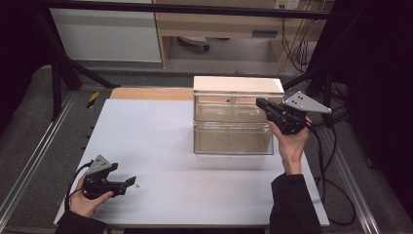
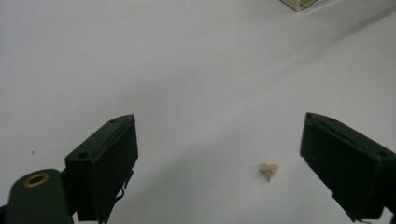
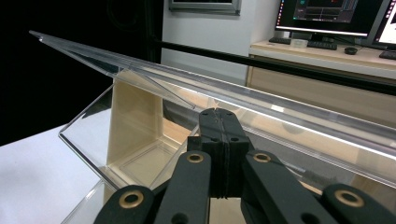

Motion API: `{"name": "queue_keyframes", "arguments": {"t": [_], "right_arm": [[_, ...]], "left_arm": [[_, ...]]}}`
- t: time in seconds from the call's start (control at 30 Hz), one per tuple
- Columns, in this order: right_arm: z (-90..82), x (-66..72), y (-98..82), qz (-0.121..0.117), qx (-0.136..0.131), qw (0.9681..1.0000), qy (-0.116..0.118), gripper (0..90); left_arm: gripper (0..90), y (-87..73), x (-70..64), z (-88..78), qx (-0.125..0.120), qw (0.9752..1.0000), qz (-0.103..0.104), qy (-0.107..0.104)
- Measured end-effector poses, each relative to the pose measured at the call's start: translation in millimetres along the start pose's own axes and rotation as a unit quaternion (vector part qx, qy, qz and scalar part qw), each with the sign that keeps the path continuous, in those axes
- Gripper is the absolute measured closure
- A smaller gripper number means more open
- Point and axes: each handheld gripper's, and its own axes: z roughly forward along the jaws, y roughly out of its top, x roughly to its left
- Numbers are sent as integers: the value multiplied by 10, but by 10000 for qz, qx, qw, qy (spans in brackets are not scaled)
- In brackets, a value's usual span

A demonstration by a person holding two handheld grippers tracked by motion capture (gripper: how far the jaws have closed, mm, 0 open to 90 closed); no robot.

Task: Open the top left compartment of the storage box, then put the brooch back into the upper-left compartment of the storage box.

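A tiny pale gold stud (image 2: 268,171) lies on the white table top (image 1: 160,141) near the front left. My left gripper (image 2: 218,125) rests low over the table and is open, with the stud on the surface between its jaws, nearer the right one and untouched. In the high view the stud (image 1: 138,185) sits just past the left gripper (image 1: 130,181). My right gripper (image 1: 261,104) is held up at the right end of the upper tier of a clear two-tier drawer box (image 1: 233,139). The right gripper (image 3: 217,114) is shut, its tips against the clear plastic.
The drawer box carries a white lid (image 1: 237,84) and stands at the back right of the table top. A brown strip (image 1: 151,93) edges the table's far side. Metal frame rails (image 1: 29,165) run along both sides, and cables (image 1: 324,165) trail from the right gripper.
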Motion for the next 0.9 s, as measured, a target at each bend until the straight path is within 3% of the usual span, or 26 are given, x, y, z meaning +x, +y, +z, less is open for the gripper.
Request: {"name": "queue_keyframes", "arguments": {"t": [0.4,0.9], "right_arm": [[2,-5,4,12,29,10000,4,900],[14,-3,16,-34,76,10000,6,900]], "left_arm": [[207,8,-139,-9,298,9995,91,-43],[459,-36,-246,96,630,9977,32,-235]]}}
